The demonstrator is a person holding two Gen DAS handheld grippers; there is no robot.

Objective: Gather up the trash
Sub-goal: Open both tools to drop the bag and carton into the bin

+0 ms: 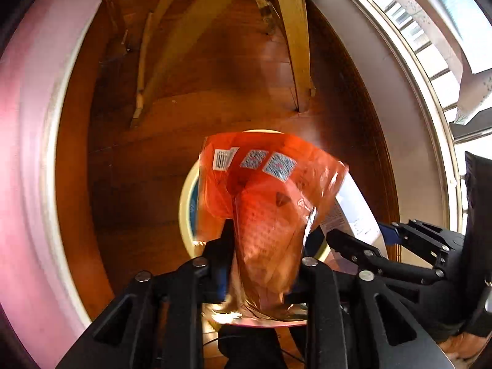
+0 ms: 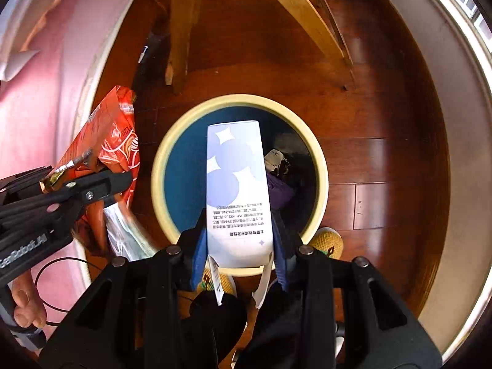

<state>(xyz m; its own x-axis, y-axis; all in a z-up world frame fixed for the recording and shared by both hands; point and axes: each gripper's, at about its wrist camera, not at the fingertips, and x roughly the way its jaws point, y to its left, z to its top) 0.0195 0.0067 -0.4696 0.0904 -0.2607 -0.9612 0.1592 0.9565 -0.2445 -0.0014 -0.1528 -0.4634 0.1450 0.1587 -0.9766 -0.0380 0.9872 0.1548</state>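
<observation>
A round bin with a cream rim (image 2: 160,166) and a dark blue inside stands on the wooden floor below both grippers. My right gripper (image 2: 240,218) is shut on a tall white carton with blue circles (image 2: 236,169), upright over the bin's mouth. My left gripper (image 1: 267,233) has its fingers apart around an orange snack bag (image 1: 270,190). The bag is blurred and hangs loose between the fingers, over the bin rim (image 1: 184,203). The right wrist view shows the orange bag (image 2: 113,141) and left gripper (image 2: 117,184) just left of the bin. The left wrist view shows the right gripper (image 1: 358,230) beside the carton (image 1: 353,212).
Purple trash (image 2: 279,190) and a white scrap (image 2: 273,158) lie inside the bin. Wooden furniture legs (image 2: 181,30) stand just beyond it. A pink surface (image 2: 46,92) runs along the left, a pale sill (image 2: 455,153) along the right. The person's yellow shoes (image 2: 329,241) are at the bin's near side.
</observation>
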